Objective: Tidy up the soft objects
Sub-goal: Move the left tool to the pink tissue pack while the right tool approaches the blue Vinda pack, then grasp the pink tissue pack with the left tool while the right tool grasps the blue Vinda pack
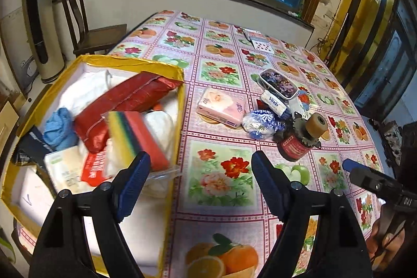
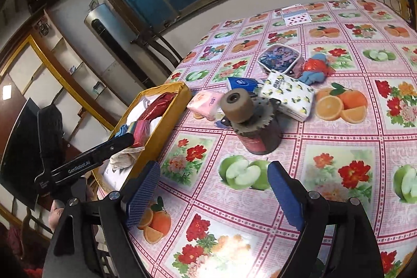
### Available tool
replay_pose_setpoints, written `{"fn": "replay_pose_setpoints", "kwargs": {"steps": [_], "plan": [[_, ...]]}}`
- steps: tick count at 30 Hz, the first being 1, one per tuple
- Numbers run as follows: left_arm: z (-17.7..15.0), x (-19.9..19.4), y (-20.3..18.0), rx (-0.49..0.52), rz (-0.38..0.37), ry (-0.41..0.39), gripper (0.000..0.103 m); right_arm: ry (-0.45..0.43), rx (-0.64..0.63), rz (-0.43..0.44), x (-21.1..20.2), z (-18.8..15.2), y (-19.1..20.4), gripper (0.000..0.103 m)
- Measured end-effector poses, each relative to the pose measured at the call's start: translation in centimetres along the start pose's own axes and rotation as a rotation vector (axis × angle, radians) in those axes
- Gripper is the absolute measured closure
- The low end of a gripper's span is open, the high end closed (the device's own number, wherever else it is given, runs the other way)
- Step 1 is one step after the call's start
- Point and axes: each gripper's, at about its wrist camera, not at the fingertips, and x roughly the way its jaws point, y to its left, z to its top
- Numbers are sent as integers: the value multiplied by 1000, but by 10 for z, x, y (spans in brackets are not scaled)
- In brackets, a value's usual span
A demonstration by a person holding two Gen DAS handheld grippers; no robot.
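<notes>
A yellow box (image 1: pixel 135 63) at the table's left holds soft things: a red bag (image 1: pixel 125 98), a rainbow sponge (image 1: pixel 138 134), a blue cloth (image 1: pixel 58 128) and white packs. My left gripper (image 1: pixel 200 173) is open and empty, its left finger over the box's near right corner just short of the sponge. On the cloth lie a pink tissue pack (image 1: pixel 221 106), a Vinda pack (image 1: pixel 273 100), a blue-white bag (image 1: pixel 260 121), a lemon-print tissue pack (image 2: pixel 289 95) and a blue plush toy (image 2: pixel 315 68). My right gripper (image 2: pixel 215 186) hangs open above the table, short of these.
A red canister topped with a gear and a brown wheel (image 2: pixel 252 121) stands in front of the tissue packs. A printed tin (image 2: pixel 280 59) sits behind them, playing cards (image 2: pixel 297 16) farther back. A wooden chair (image 1: pixel 88 28) and a tall appliance (image 1: pixel 39 17) stand beyond the box.
</notes>
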Motion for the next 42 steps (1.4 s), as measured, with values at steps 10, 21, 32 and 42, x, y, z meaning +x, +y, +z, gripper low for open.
{"fn": "replay_pose_setpoints", "kwargs": {"steps": [10, 21, 32, 42], "plan": [[33, 81, -17, -231, -13, 178, 23, -26, 15, 21, -16, 6, -26, 16], [59, 132, -21, -447, 50, 204, 23, 5, -30, 32, -16, 27, -42, 16], [69, 159, -28, -374, 126, 232, 23, 64, -105, 30, 13, 82, -41, 14], [70, 153, -25, -285, 102, 245, 52, 157, -112, 28, 61, 116, -44, 13]]}}
